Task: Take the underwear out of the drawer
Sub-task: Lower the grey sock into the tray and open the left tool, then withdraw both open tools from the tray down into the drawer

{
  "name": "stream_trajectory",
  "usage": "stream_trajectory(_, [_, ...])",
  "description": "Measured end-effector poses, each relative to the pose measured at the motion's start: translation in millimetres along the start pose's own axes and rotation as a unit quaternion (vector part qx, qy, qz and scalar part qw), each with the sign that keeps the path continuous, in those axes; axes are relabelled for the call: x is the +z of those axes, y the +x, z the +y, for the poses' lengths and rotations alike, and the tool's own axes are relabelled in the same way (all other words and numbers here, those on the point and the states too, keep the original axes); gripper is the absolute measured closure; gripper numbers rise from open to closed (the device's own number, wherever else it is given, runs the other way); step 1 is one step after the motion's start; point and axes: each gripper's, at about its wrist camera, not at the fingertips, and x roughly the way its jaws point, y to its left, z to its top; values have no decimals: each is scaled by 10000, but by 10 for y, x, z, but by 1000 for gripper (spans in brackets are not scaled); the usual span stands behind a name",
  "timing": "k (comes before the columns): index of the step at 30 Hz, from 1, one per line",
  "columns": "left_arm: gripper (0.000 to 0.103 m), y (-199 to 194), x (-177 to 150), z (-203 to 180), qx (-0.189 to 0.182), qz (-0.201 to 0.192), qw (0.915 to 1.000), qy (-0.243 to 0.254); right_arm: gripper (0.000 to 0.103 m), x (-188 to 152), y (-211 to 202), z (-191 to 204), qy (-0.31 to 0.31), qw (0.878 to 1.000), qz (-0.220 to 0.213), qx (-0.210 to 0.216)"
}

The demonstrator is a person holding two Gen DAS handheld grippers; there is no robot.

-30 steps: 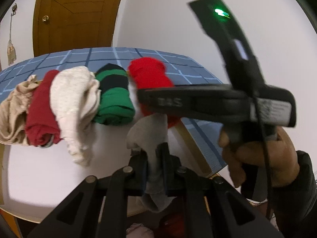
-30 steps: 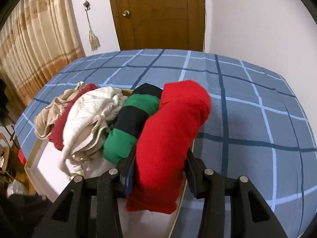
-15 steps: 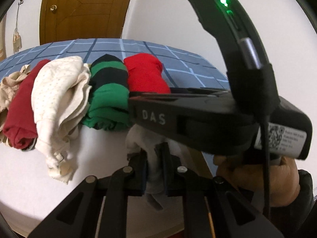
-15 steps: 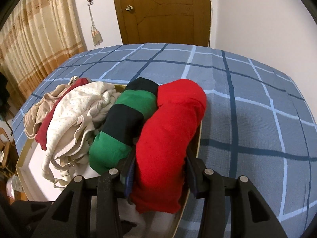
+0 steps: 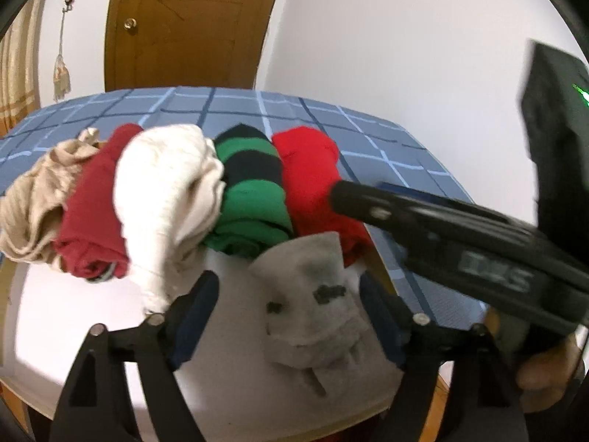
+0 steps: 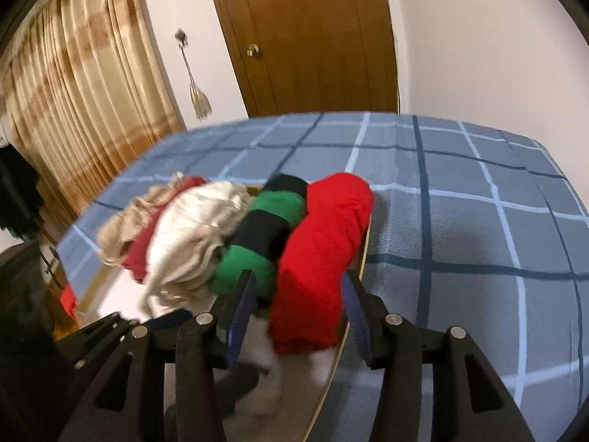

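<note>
The grey underwear (image 5: 313,302), pinched a second ago, is released by the left gripper (image 5: 291,309), now spread wide; the red roll (image 6: 324,254) is freed as the right gripper (image 6: 298,309) loosens.

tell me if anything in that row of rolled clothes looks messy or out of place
The grey piece lies alone in front of the row, crumpled and unrolled, between the open jaws of the left gripper. The cream garment is loosely bunched, with an end trailing forward. The green-and-black roll and bright red roll look tidy.

A wooden door (image 6: 313,37) in white walls, striped curtains (image 6: 73,110), a blue checked bed (image 6: 460,202).
</note>
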Motion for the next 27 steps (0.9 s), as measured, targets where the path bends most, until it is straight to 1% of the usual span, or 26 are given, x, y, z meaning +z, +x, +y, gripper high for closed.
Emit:
stream_trajectory(3, [17, -55, 4, -14, 39, -42, 10000, 53, 52, -73, -176, 14, 133, 9998, -135, 30])
stream_trajectory(7, [16, -123, -5, -38, 193, -139, 9995, 195, 51, -181, -253, 36, 215, 9997, -136, -72])
stream_trajectory(9, [7, -194, -19, -49, 265, -226, 9990, 265, 51, -245, -308, 27, 347, 9992, -181, -11])
stream_trajectory(10, [6, -237, -33, -50, 327, -302, 9986, 294, 51, -286, -339, 34, 396, 9990, -204, 8])
stream_trajectory(13, [5, -323, -72, -53, 522, -455, 9968, 404, 51, -397, -406, 52, 439, 9987, -241, -11])
stream_trajectory(16, [4, -376, -132, -29, 625, -450, 9958, 492, 51, -511, -486, 86, 495, 9985, -252, 1])
stream_trajectory(19, [4, -415, -200, 30, 647, -437, 9958, 484, 51, -637, -607, 116, 562, 9978, -344, -40])
stream_trajectory(23, [4, -477, -292, 67, 715, -436, 9950, 538, 51, -797, -739, 163, 680, 9968, -417, 33])
stream_trajectory(27, [4, -536, -380, 96, 725, -411, 9948, 584, 51, -917, -824, 243, 643, 9969, -444, 11])
